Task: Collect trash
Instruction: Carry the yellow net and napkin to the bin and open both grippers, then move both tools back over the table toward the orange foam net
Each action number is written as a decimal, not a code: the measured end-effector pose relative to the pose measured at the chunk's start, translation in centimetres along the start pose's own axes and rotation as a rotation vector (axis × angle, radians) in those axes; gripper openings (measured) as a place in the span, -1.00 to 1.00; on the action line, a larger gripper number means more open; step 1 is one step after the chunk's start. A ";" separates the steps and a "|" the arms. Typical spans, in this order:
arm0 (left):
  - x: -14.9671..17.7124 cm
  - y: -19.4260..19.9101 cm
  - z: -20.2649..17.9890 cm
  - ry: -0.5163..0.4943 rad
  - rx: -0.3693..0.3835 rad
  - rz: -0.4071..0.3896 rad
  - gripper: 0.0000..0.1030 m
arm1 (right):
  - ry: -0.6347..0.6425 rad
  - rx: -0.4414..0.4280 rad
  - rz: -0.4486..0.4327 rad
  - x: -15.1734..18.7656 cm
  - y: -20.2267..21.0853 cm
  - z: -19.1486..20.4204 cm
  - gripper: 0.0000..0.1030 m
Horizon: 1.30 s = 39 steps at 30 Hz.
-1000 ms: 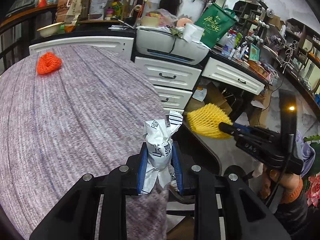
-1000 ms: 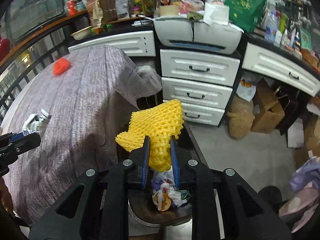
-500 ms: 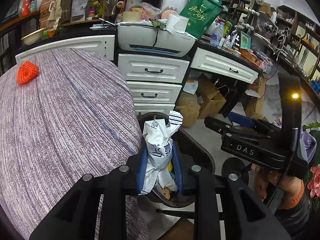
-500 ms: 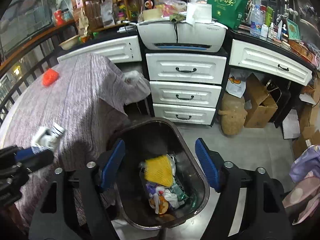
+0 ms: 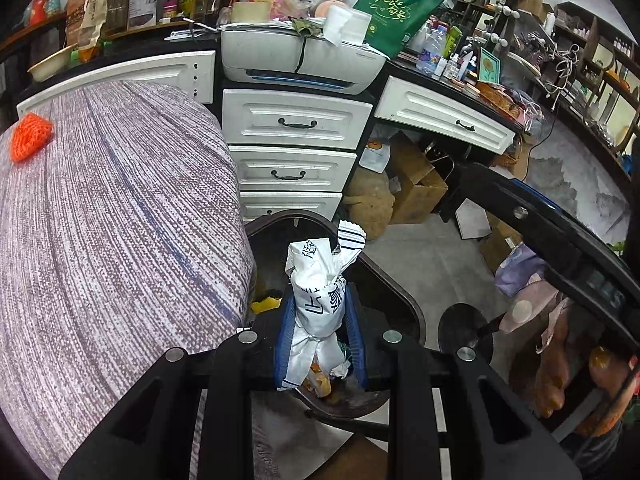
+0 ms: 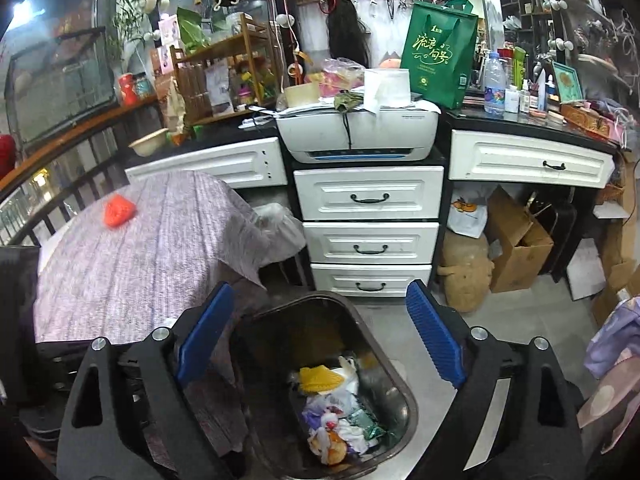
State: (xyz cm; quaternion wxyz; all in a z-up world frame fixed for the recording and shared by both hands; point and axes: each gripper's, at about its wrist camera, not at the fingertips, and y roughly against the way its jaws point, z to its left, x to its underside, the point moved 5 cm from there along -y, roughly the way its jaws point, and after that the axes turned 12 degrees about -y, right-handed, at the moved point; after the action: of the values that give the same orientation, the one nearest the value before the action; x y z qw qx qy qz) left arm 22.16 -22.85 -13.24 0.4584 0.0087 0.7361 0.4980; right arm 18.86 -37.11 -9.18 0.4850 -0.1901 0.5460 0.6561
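The left gripper (image 5: 320, 336) clamps the wrapper (image 5: 318, 300), now over the bin (image 6: 396, 392) instead of the tabletop (image 5: 100, 220); the right gripper (image 6: 320, 340), jaws opening and empty, has dropped its yellow net (image 6: 318, 378) in. Far off, an orange net (image 6: 118, 210) still awaits collecting

Crumpled white wrapper (image 5: 318, 300) upright over dark bin (image 6: 384, 364); yellow foam net (image 6: 320, 378) lies inside.
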 end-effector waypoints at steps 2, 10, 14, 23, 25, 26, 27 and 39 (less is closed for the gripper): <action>0.0 -0.3 -0.4 -0.003 0.004 0.007 -0.52 | -0.006 -0.020 0.001 0.0 0.1 0.1 0.72; 0.3 -2.1 -1.2 -0.012 0.026 0.046 -0.52 | -0.015 0.001 0.022 0.4 -0.4 -0.2 0.72; 0.0 -2.9 -1.4 -0.019 0.051 0.062 -0.52 | -0.014 0.013 0.028 0.4 -0.7 -0.4 0.72; -0.1 -4.6 -2.9 -0.047 0.087 0.095 -0.51 | -0.021 0.019 0.035 0.5 -0.9 -0.8 0.72; 0.0 -4.9 -3.0 -0.043 0.092 0.100 -0.51 | -0.023 0.019 0.036 0.4 -1.0 -0.8 0.72; 0.0 -5.0 -3.1 -0.044 0.094 0.102 -0.51 | -0.024 0.021 0.036 0.4 -1.0 -0.9 0.72; 0.0 -5.2 -3.2 -0.046 0.094 0.103 -0.48 | -0.026 0.023 0.035 0.4 -1.0 -0.9 0.72; 0.3 -4.6 -3.2 -0.039 0.119 0.090 0.28 | -0.037 0.038 0.038 0.3 -1.2 -1.5 0.72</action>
State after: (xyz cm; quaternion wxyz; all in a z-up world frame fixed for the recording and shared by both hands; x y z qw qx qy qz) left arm 21.85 -27.35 -16.53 0.4485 0.0786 0.7541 0.4732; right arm 19.31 -38.42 -10.59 0.4860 -0.1584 0.5527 0.6582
